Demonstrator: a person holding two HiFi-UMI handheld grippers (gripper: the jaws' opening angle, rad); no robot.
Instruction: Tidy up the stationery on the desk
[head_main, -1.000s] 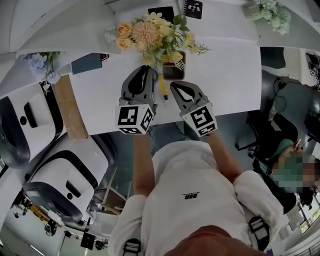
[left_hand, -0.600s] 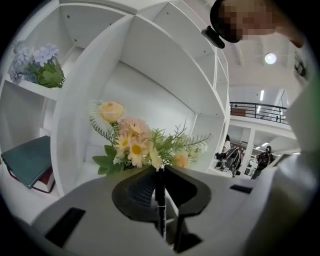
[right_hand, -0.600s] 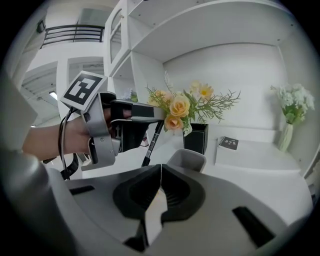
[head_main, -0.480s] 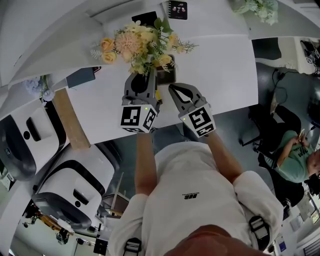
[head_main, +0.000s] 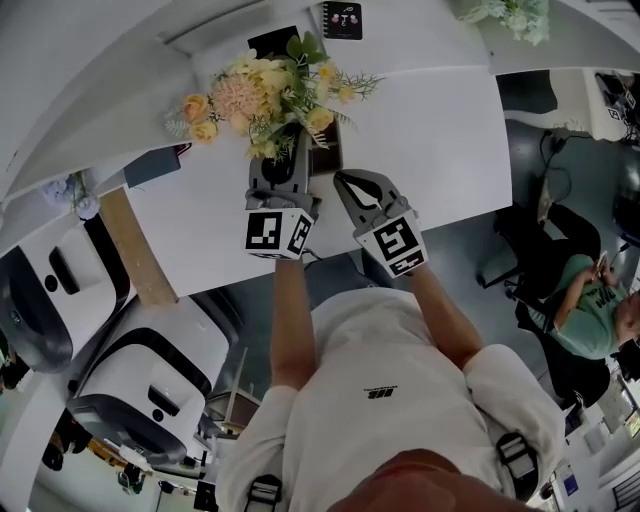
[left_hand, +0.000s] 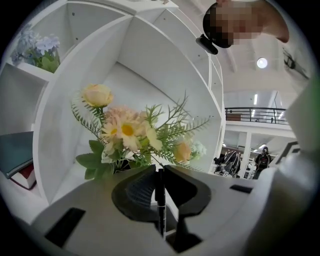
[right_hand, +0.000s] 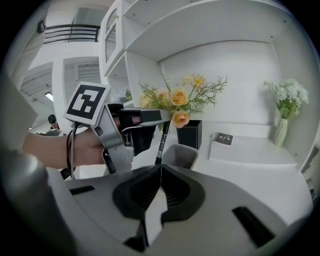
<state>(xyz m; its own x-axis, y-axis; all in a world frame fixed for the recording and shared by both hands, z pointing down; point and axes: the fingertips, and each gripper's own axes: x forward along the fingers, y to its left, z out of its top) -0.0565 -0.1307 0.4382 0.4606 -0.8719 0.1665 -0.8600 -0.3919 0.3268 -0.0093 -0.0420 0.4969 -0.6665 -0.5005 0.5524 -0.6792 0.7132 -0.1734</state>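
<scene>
We see the left gripper clamping a black pen between its fingers, flowers just beyond them, and the right gripper closed on nothing.

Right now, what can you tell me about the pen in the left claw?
The pen is slim, with a black, plastic-looking barrel that carries a strip of small pale print. The left claw is shut on it, gripping it partway along its length. In the right gripper view it hangs nearly upright, slightly tilted and off the desk. Its lower end is close beside a grey cup. Whether the two touch cannot be told.
</scene>
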